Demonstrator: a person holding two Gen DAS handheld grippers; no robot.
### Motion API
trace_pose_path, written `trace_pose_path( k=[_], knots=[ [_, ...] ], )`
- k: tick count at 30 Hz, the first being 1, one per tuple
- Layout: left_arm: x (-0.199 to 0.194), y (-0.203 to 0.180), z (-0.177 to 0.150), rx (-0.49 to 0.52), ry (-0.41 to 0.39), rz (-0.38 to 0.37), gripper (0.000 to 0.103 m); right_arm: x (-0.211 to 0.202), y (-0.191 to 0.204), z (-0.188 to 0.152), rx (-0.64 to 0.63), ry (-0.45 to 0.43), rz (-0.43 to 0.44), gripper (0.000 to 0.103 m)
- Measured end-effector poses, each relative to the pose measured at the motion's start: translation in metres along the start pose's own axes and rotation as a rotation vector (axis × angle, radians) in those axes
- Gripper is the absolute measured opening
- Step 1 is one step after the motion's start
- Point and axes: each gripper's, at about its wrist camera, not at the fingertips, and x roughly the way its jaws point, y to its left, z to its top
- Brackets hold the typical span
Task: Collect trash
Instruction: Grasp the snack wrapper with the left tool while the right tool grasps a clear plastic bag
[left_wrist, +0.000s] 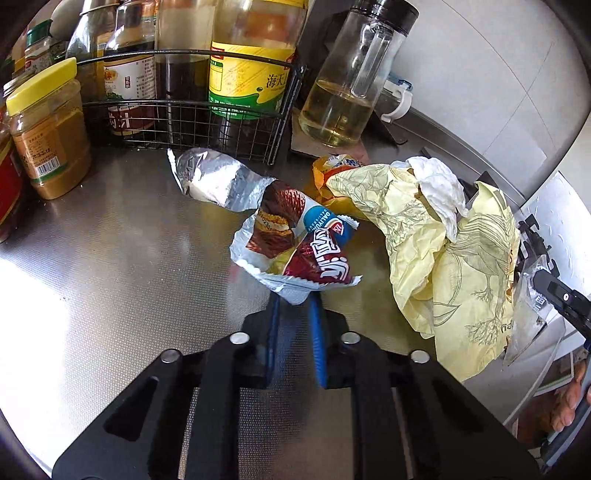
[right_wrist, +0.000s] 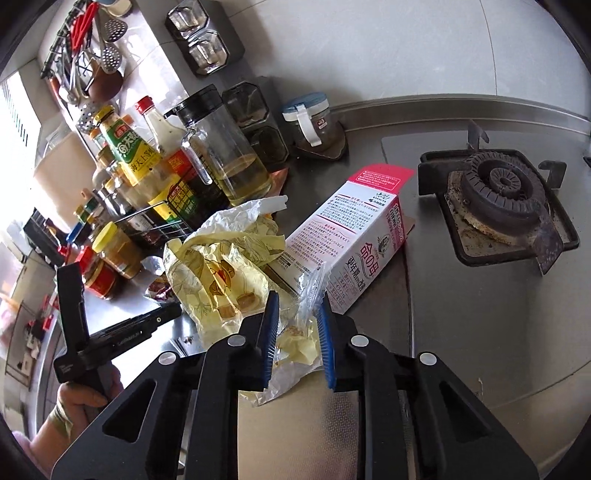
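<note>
On the steel counter (left_wrist: 110, 258), at about 9 o'clock from the litter, stand the condiment bottles in their wire rack (left_wrist: 192, 110); the trash lies to the right of them.

Left gripper (left_wrist: 295, 295): its 2 blue fingers are pressed together on the near edge of the snack wrapper (left_wrist: 291, 240), a crumpled foil packet, silver inside and printed red and brown outside. I judge it very light, soft and slick; a pinch on a folded seam, as here, should hold better than one on a single smooth layer. This gripper points steeply down at the counter, the wrapper trailing off toward 12 o'clock.

At 3 o'clock from the wrapper sits the yellow plastic bag (left_wrist: 443, 258), limp and bulky, with a white crumpled tissue (left_wrist: 439, 184) on top that could fall off if the bag is tipped.

Right gripper (right_wrist: 295, 317): its jaws are narrowed around a thin clear plastic bag (right_wrist: 306, 295) with yellowish scraps inside, but I cannot tell whether the pads actually press it. That film looks flimsy and slippery; gathered folds are the best hold. It slants down less steeply, toward 12 o'clock, with the pink and white carton (right_wrist: 351, 240) just beyond, stiff, probably empty and light.
</note>
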Motion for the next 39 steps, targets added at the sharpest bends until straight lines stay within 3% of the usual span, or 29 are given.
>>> trace_pose_path(
  k=[1,5,20,26,31,32,34,39],
  knots=[
    [0.000,-0.001,-0.001,0.008,0.001,-0.003,0.000,-0.002,0.002,0.000,-0.004,-0.004,0.002,0.014],
    [-0.012,-0.008,-0.006,0.038,-0.027,-0.021,0.000,-0.014,0.006,-0.001,-0.005,-0.031,0.009,0.008],
    [-0.109,-0.028,-0.049,0.110,-0.128,-0.039,0.000,-0.099,0.045,-0.039,-0.028,-0.145,0.034,0.008],
    [-0.143,-0.039,-0.082,0.148,-0.137,-0.039,0.000,-0.127,0.059,-0.074,-0.019,-0.135,0.042,0.008],
    [-0.145,-0.038,-0.086,0.161,-0.148,-0.008,0.000,-0.135,0.064,-0.095,-0.036,-0.105,0.037,0.008],
    [-0.144,-0.037,-0.085,0.154,-0.150,0.002,0.006,-0.135,0.064,-0.096,-0.037,-0.102,0.038,0.008],
    [-0.139,-0.034,-0.081,0.141,-0.162,0.019,0.043,-0.135,0.062,-0.096,-0.038,-0.102,0.042,0.008],
    [-0.118,-0.028,-0.062,0.124,-0.172,0.054,0.050,-0.126,0.056,-0.084,-0.042,-0.105,0.066,0.009]
  ],
)
